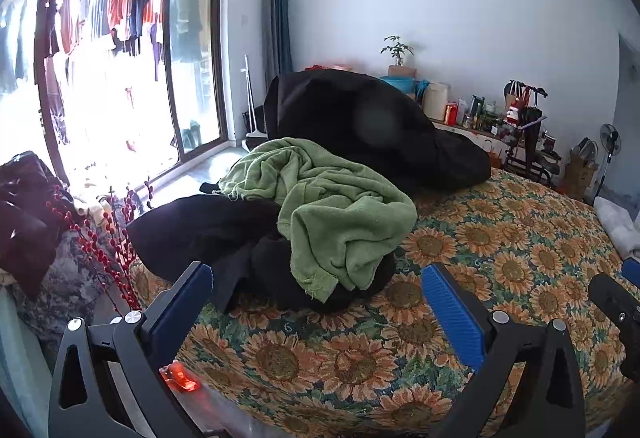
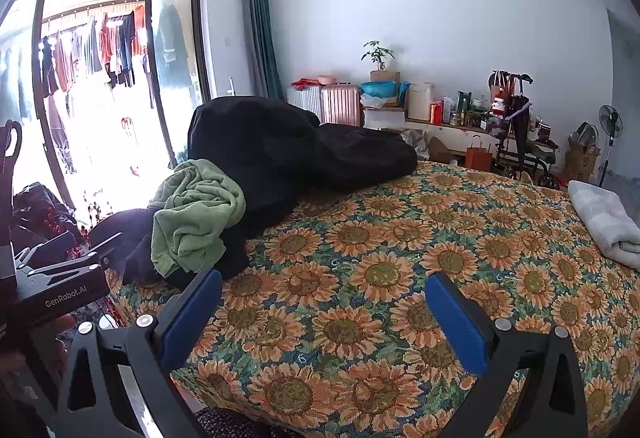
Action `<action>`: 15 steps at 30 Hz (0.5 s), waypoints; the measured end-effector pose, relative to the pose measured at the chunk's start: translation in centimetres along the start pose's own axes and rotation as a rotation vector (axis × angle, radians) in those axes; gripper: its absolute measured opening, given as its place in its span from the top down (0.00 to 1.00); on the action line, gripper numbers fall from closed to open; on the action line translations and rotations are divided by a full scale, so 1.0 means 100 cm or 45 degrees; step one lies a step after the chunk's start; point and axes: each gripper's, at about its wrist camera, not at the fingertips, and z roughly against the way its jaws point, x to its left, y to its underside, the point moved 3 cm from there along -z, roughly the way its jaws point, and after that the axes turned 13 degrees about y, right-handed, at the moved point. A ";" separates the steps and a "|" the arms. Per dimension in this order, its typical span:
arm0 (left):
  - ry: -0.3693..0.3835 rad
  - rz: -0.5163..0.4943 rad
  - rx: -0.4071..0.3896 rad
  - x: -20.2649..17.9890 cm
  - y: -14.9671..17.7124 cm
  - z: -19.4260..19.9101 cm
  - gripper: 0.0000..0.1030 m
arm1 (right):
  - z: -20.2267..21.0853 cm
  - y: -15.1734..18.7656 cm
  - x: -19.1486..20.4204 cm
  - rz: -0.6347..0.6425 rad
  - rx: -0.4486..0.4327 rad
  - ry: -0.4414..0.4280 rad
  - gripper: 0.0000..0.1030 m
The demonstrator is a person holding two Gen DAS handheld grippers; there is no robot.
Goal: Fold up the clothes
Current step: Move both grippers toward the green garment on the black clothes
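Currently, left to right | left claw [image 1: 316, 288]: spread wide, holding nothing, near heap | green garment [image 1: 332, 214]: crumpled atop black clothes [image 1: 208, 234] at bed [image 1: 500, 238] edge; risk: lifting it may drag black layers off | right claw [image 2: 324, 296]: spread wide, holding nothing, over bare cover | white folded cloth [image 2: 604, 222]: far right, apart.

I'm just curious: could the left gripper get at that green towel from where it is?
Probably yes. The left gripper is open and empty, and the green towel lies on top of the black clothes right ahead, with nothing between them.
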 end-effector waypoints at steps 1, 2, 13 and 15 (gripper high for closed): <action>0.000 -0.005 0.002 0.000 0.000 0.000 0.00 | 0.000 -0.001 0.000 -0.002 0.008 -0.003 0.00; 0.000 -0.010 0.004 -0.001 0.000 -0.001 0.00 | -0.001 -0.003 0.000 -0.004 0.021 -0.007 0.00; 0.017 -0.026 0.027 -0.002 0.003 -0.006 0.00 | -0.002 0.000 0.000 -0.023 0.014 -0.033 0.00; 0.021 -0.021 0.030 -0.001 0.002 -0.006 0.00 | -0.003 0.000 0.000 -0.022 0.017 -0.034 0.00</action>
